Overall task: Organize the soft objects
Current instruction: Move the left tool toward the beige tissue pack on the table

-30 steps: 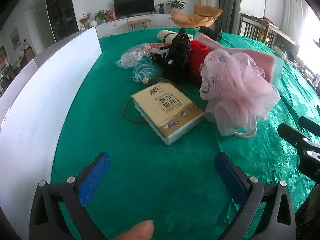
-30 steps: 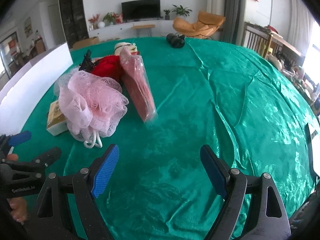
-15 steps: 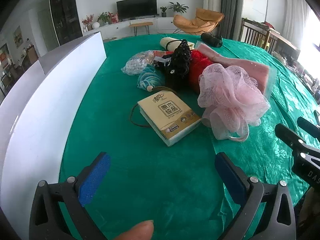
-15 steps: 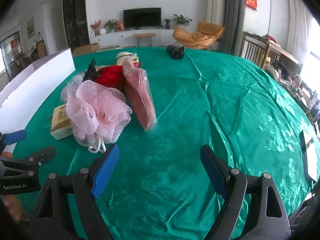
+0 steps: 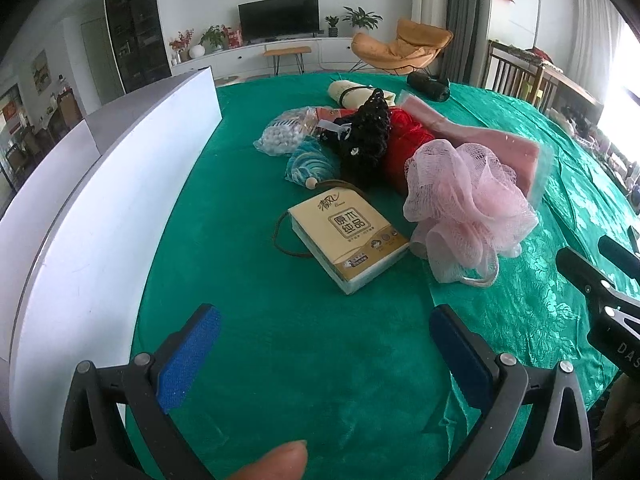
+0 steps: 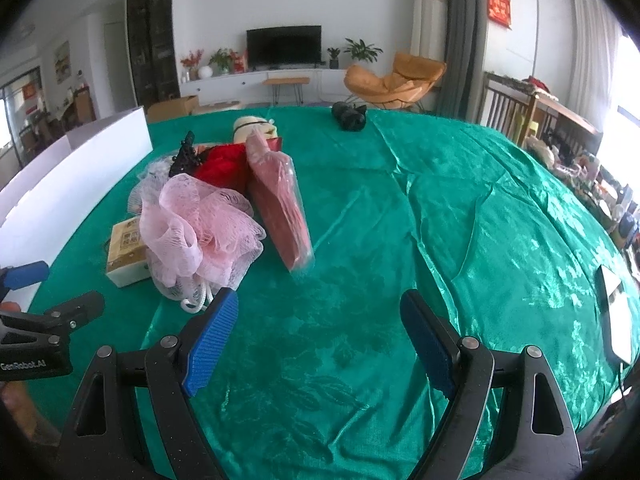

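Currently both grippers, left (image 5: 324, 344) and right (image 6: 316, 332), hover with jaws wide apart, empty, over the green-clothed counter (image 6: 440, 208); the fluffy pink mesh bath pouf (image 5: 468, 208) lies at 1 o'clock, probably unsorted.

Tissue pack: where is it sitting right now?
In the left wrist view the tissue pack lies flat mid-table on the green cloth, touching the pink bath pouf on its right.
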Available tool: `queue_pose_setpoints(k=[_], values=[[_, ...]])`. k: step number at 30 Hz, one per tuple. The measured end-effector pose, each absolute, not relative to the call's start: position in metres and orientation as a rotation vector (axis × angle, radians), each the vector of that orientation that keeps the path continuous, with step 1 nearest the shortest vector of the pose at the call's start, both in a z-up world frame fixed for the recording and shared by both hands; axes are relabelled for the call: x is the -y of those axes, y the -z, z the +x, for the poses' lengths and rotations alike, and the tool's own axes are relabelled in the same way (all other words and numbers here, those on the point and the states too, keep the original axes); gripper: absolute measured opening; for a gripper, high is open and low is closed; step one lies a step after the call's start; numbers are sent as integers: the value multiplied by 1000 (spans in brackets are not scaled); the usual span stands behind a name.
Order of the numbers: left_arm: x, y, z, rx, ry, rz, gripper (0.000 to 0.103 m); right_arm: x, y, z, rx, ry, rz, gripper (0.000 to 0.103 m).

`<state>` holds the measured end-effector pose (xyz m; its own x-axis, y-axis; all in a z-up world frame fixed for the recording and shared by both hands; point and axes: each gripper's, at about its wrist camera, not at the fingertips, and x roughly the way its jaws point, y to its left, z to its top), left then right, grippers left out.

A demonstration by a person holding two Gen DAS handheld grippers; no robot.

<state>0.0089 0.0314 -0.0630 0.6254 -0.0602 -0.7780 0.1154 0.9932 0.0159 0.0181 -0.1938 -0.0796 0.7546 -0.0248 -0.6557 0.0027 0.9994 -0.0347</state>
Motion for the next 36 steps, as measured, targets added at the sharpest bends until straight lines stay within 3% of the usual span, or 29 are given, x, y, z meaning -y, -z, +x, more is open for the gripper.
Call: queue_pose_setpoints(k=[36], values=[[-25,68,12,-921,64,125,103,192,79,19,-707,4,-30,86]])
